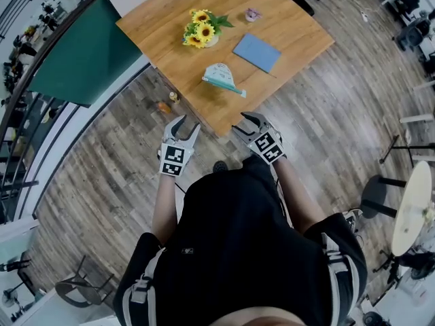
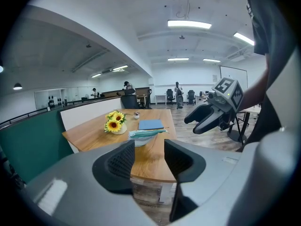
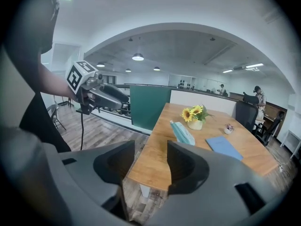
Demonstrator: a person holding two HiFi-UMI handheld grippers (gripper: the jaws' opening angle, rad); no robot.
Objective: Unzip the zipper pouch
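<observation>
The teal and white zipper pouch (image 1: 223,79) stands on the wooden table (image 1: 292,29), near its front corner; it also shows as the pouch (image 2: 146,133) and the pouch (image 3: 182,132) in the two gripper views. Both grippers hover off the table's front edge, short of the pouch and not touching it. My left gripper (image 1: 185,123) is open with nothing between its jaws (image 2: 148,160). My right gripper (image 1: 243,122) is open too and empty (image 3: 150,166). Each gripper appears in the other's view: the right gripper (image 2: 194,124), the left gripper (image 3: 120,98).
A vase of sunflowers (image 1: 201,31), a blue notebook (image 1: 257,51) and a small pot (image 1: 252,13) sit farther back on the table. A green partition (image 1: 85,56) borders the table's left side. Wooden floor lies below; a round white table (image 1: 412,209) stands at the right.
</observation>
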